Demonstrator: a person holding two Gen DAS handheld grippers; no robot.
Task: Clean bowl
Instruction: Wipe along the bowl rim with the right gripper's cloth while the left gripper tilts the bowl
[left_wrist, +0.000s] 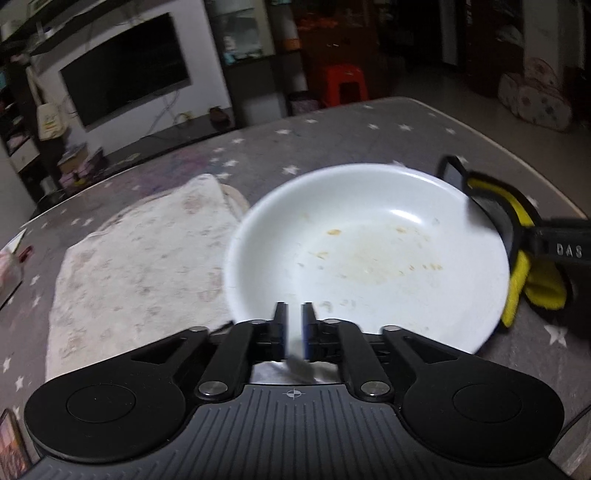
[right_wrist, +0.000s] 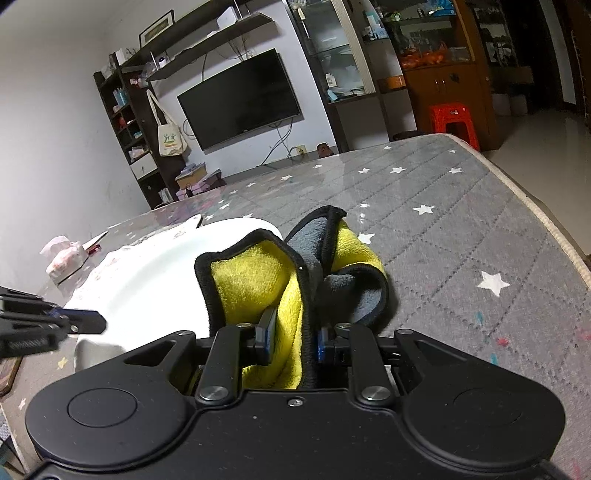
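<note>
Just ahead of the left claw (left_wrist: 294, 325) sits the bowl (left_wrist: 369, 254), white and shallow, on a grey star-printed table (left_wrist: 332, 140). The near rim of the bowl runs between this claw's two fingers, which stand a narrow way apart with the rim in the gap; the picture is blurred there, and whether the pads press on the rim I cannot tell. Pale brown stains and crumbs mark the bottom of the bowl.

To the left of that claw, beside the bowl, lies a pale folded towel (left_wrist: 147, 258), its right edge touching or slipping under the bowl's side.

On the far right side of the bowl is the right claw (right_wrist: 291, 339), clamped on a cloth (right_wrist: 258, 280) that is yellow on one face and grey on the other, with a black hem. The cloth bunches up ahead of its fingers and leans against the bowl's rim. From the right wrist view the left claw's fingers (right_wrist: 79, 321) show at the left edge, at the rim.

Farther left of both claws, near the table's edge, lies a crumpled tissue packet (right_wrist: 62, 254).
</note>
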